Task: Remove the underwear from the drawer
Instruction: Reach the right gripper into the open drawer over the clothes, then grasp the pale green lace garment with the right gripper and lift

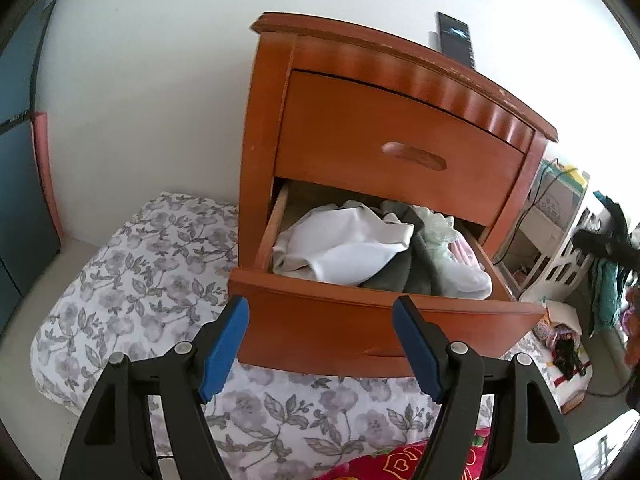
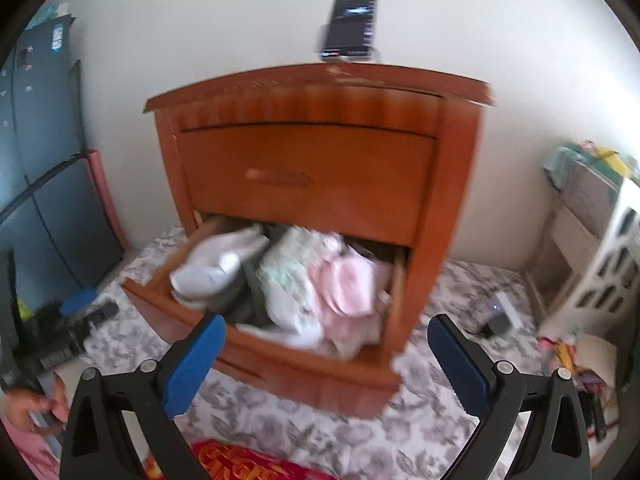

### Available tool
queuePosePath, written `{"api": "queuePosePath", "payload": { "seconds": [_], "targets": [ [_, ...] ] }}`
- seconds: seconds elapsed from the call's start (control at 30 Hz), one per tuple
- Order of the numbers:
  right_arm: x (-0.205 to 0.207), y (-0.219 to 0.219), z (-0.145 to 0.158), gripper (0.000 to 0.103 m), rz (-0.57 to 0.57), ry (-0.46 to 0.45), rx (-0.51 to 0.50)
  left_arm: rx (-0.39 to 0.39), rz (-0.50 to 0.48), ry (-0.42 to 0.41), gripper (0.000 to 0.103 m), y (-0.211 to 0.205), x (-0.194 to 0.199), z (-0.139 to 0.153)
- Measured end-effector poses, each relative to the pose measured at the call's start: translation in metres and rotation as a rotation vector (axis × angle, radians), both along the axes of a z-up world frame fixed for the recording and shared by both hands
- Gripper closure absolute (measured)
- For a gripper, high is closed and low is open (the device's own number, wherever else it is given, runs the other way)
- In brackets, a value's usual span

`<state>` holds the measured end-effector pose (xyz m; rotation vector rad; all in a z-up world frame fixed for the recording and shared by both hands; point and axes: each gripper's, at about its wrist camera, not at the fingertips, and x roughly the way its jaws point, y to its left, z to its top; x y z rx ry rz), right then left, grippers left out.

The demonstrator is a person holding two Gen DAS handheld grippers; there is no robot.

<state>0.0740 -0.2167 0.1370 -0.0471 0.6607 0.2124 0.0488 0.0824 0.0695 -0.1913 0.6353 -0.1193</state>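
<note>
Left wrist view, left gripper (image 1: pixel 320 312): jaws spread wide, nothing held; fingertips hover just in front of the drawer (image 1: pixel 384 320) front panel, apart from it.
Left wrist view, drawer: lower drawer of the wooden nightstand (image 1: pixel 400 92), pulled out; upper drawer closed.
Left wrist view, underwear: loose heap inside the drawer; white garment (image 1: pixel 344 248) on top at left, grey fabric (image 1: pixel 412 268) in the middle, pale green and pink pieces toward the right wall.
Left wrist view, advice: probably best kept low at the front panel to steady the drawer, clear of the other gripper's path.
Right wrist view, right gripper (image 2: pixel 326 332): jaws wide apart, empty; positioned above the drawer's front edge; frame is motion-blurred.
Right wrist view, target: pink garment (image 2: pixel 352 284) lies nearest, spilling over the front right corner beside the pale green piece (image 2: pixel 296 268).
Right wrist view, advice: descend onto one raised fold, pinch a single layer, lift straight up so neighbouring pieces do not drag out.
Right wrist view, surroundings: phone (image 2: pixel 351 26) atop the nightstand; floral mattress (image 2: pixel 280 420) below.
</note>
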Motion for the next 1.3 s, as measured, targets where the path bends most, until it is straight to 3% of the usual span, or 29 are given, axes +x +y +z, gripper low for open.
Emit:
{"api": "queuePosePath", "payload": {
  "seconds": [0.1,0.23,0.37,0.6,0.87,1.07,1.1,1.13,1.3],
  "targets": [
    [0.031,0.011,0.008,0.004,0.022,0.056,0.07,-0.01,0.018,0.001,0.028,0.008,0.001,-0.002],
    [0.067,0.034,0.008,0.019,0.031,0.108,0.063,-0.04,0.031,-0.003,0.028,0.019,0.001,-0.005],
    [0.101,0.047,-0.008,0.026,0.014,0.188,0.079,-0.061,0.047,0.001,0.028,0.03,0.002,-0.009],
    [0.143,0.052,-0.051,0.058,-0.047,0.337,0.102,-0.093,0.065,0.016,0.028,0.041,0.006,-0.016],
    [0.17,0.057,-0.075,0.059,-0.104,0.39,0.099,-0.115,0.066,0.041,0.028,0.045,0.01,-0.026],
    [0.179,0.053,-0.087,0.059,-0.117,0.417,0.16,-0.122,0.069,0.049,0.028,0.048,0.011,-0.029],
    [0.179,0.053,-0.089,0.063,-0.117,0.421,0.163,-0.124,0.072,0.051,0.028,0.048,0.012,-0.03],
    [0.179,0.053,-0.091,0.075,-0.124,0.426,0.162,-0.127,0.073,0.053,0.028,0.049,0.012,-0.03],
    [0.178,0.047,-0.089,0.093,-0.146,0.422,0.203,-0.127,0.068,0.054,0.028,0.047,0.011,-0.029]
  ]
}}
